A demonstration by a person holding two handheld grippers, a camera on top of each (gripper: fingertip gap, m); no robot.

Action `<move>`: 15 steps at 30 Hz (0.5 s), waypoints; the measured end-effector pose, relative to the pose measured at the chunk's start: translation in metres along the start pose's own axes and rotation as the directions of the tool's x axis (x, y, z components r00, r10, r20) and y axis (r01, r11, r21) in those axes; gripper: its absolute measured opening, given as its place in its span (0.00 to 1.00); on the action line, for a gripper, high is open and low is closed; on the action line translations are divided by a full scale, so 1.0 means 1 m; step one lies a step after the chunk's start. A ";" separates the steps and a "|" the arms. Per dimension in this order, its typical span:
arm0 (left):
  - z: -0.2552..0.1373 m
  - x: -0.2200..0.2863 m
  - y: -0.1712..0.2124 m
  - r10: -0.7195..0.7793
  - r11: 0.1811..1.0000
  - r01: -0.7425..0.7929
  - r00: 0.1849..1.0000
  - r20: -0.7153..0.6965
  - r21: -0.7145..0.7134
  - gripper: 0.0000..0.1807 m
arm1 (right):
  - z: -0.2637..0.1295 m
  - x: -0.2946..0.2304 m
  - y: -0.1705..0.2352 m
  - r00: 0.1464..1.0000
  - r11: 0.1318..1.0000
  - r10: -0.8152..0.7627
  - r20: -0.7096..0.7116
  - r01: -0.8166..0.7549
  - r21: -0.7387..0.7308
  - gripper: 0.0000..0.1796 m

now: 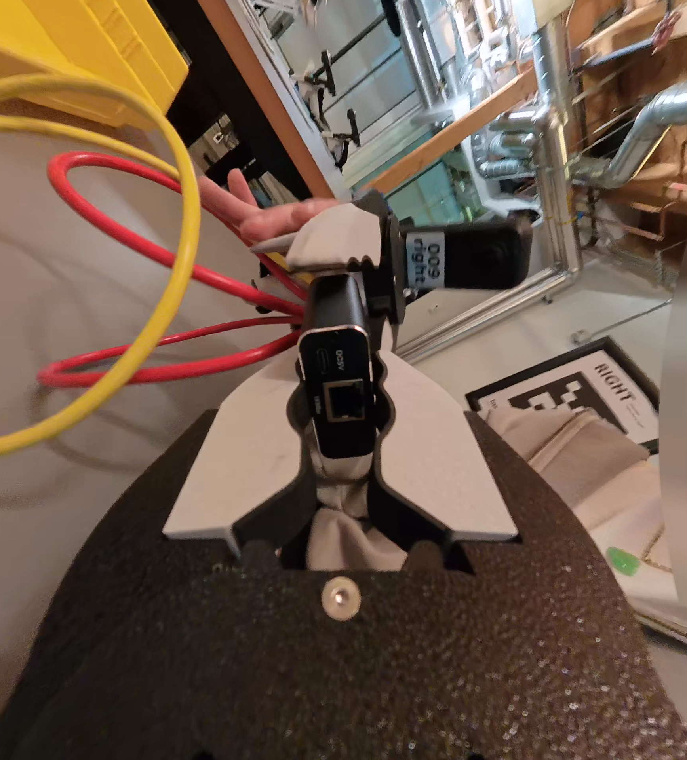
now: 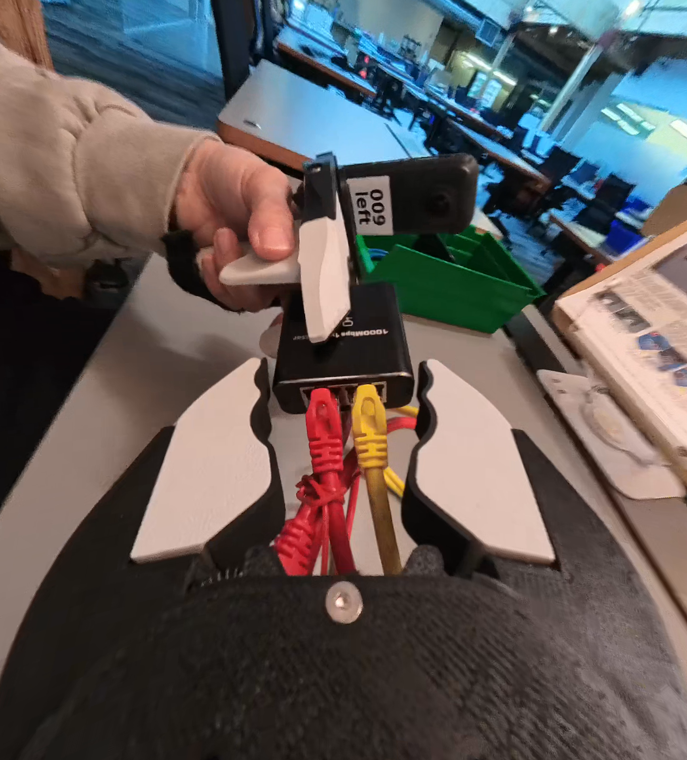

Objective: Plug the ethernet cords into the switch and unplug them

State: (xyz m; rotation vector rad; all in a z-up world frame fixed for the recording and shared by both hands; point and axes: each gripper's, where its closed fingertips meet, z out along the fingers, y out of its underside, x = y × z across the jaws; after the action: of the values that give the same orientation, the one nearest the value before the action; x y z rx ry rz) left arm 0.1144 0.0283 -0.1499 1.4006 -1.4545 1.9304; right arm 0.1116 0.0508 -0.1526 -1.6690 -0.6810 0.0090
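Cables come first on the left side of the left wrist view: a yellow cord [image 1: 177, 230] makes a wide loop over the pale table [image 1: 25, 288], and red cords [image 1: 160, 255] loop under it and run to the far end of the black switch [image 1: 335, 390]. A yellow bin [image 1: 78, 53] stands behind them at the top left corner. In the middle, the left gripper [image 1: 339, 407] has its fingers [image 1: 259, 452] clenched on the switch, one on each side, and the end of the switch with one empty port faces the camera. Behind the switch is the right gripper [image 1: 333, 267], close to its far end. On the right lies a printed card with a black and white pattern [image 1: 572, 395].

In the right wrist view, a hand [image 2: 234, 222] in a beige sleeve [image 2: 58, 172] holds the left gripper [image 2: 325, 312] on the left of centre; one white finger lies on top of the switch [image 2: 358, 349]. The switch rests on the table [image 2: 148, 370]. A red plug [image 2: 323, 427] and a yellow plug [image 2: 368, 427] sit in its near ports. The right gripper [image 2: 343, 411] has its fingers [image 2: 214, 460] released, wide on both sides of the plugs and not touching them. A green bin [image 2: 448, 279] stands behind the switch, and papers [image 2: 642, 349] lie on the right.
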 end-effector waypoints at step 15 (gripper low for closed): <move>-0.005 0.008 0.000 -0.026 1.000 0.026 0.998 -0.052 -0.007 0.14 | 0.012 0.001 -0.015 0.996 0.995 -0.065 -0.065 0.070 0.077 0.37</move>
State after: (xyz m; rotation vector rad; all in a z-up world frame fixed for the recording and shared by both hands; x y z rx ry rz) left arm 0.1086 0.0303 -0.1434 1.3491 -1.4108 1.9302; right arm 0.1017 0.0631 -0.1412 -1.5632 -0.6809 -0.0640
